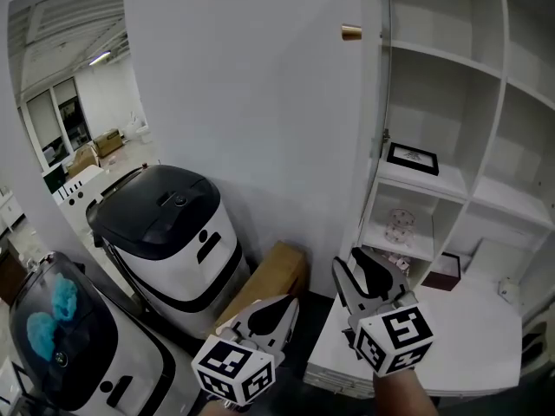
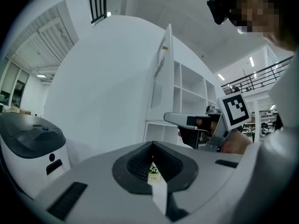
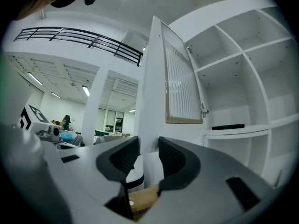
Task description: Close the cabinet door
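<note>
White cabinet door [image 1: 260, 102] standing open across the upper middle of the frame, brass knob [image 1: 351, 32] near its top right, right gripper [image 1: 358, 265] by its lower corner with fingers spread, left gripper [image 1: 286, 306] at bottom centre with fingers pressed together

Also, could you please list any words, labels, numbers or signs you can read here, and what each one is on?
No legible words or numbers in any view.
Left cube and right cube: square marker patterns, no letters.
Machine: black dot-and-bar symbol, no text.
Label in the left gripper view: too small to read.
Framed picture: too small to read.
</note>
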